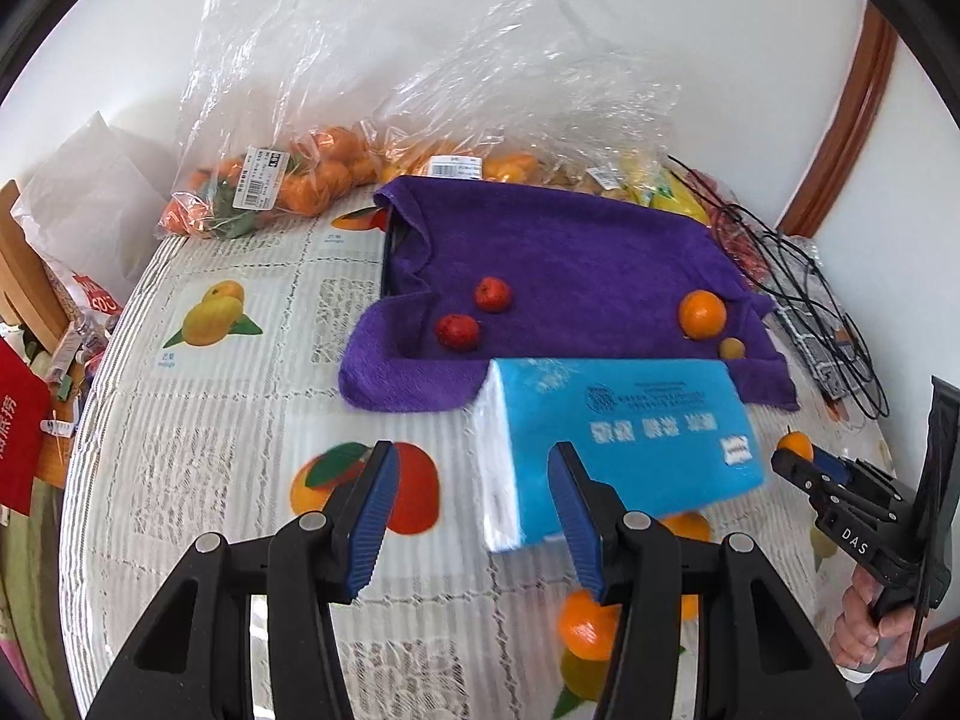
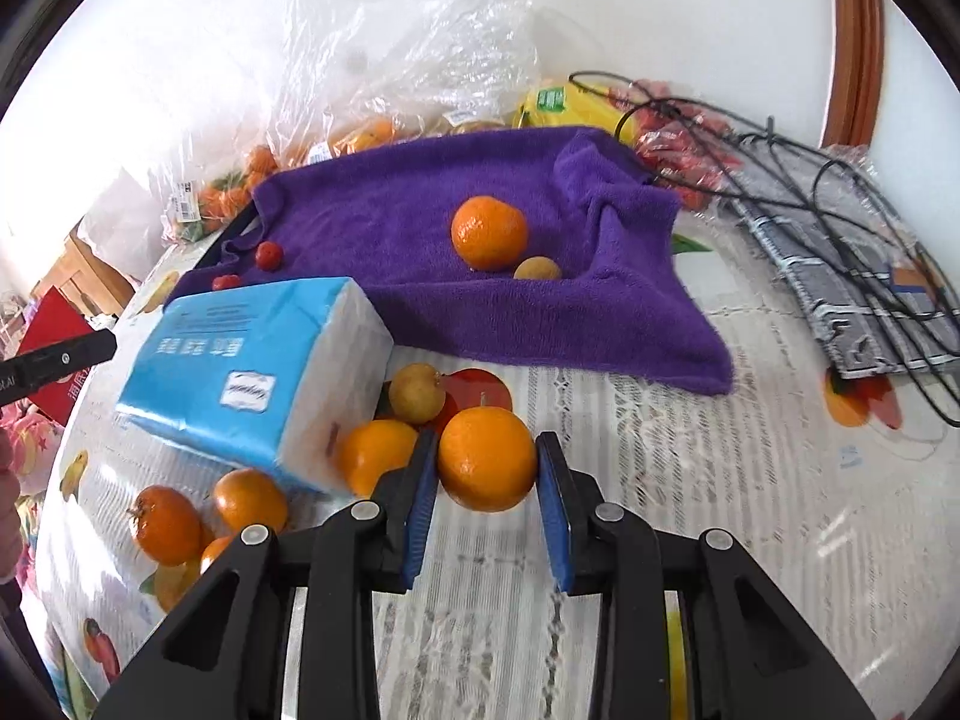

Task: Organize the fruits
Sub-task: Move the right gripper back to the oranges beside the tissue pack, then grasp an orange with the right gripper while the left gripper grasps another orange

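A purple towel (image 1: 558, 258) covers a tray at the back of the table; on it lie two small red fruits (image 1: 474, 315), an orange (image 1: 702, 314) and a small tan fruit (image 1: 732, 348). My right gripper (image 2: 486, 468) is shut on an orange (image 2: 487, 459), held just above the tablecloth in front of the towel (image 2: 480, 276). Beside it lie more oranges (image 2: 372, 453) and a yellowish fruit (image 2: 417, 391). My left gripper (image 1: 474, 510) is open and empty, low over the table. The right gripper also shows in the left wrist view (image 1: 792, 462).
A blue tissue pack (image 1: 606, 438) lies tilted in front of the towel, also in the right wrist view (image 2: 252, 384). Plastic bags of oranges (image 1: 288, 180) stand at the back wall. A grey cloth with black cables (image 2: 840, 252) lies to the right.
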Demonstrator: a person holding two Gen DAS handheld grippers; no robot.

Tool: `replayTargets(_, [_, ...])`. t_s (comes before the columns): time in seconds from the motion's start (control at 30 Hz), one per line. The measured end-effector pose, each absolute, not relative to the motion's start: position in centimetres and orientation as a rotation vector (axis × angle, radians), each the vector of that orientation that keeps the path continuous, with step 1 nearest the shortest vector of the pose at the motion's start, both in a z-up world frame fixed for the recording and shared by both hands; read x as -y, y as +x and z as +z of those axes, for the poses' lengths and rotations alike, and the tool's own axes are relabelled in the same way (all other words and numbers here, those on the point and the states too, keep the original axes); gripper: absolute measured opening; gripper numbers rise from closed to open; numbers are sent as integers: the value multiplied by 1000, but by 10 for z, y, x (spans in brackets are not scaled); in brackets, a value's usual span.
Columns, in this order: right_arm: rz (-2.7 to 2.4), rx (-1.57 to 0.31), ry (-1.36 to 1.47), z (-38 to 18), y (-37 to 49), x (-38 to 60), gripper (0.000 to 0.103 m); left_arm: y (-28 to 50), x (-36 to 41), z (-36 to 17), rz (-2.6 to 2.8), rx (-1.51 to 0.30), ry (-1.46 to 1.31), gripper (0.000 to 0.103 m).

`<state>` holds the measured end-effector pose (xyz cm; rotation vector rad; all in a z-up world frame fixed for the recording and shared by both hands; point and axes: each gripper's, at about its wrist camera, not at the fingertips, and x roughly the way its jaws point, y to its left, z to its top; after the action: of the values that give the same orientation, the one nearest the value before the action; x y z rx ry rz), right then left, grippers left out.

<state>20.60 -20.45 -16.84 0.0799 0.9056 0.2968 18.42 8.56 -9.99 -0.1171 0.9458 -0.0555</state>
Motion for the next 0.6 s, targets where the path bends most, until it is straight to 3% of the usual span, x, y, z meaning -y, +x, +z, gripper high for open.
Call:
replayTargets(0.07, [295, -888, 78, -161, 195, 207, 32, 175, -79, -99, -74, -938, -121, 60])
replayTargets(0.23, [278, -851, 57, -148, 165, 212, 32, 153, -59, -101, -134, -931, -113, 67])
replayTargets(0.6, [247, -862, 58, -161, 124, 227, 32, 132, -27, -141, -155, -997, -88, 67])
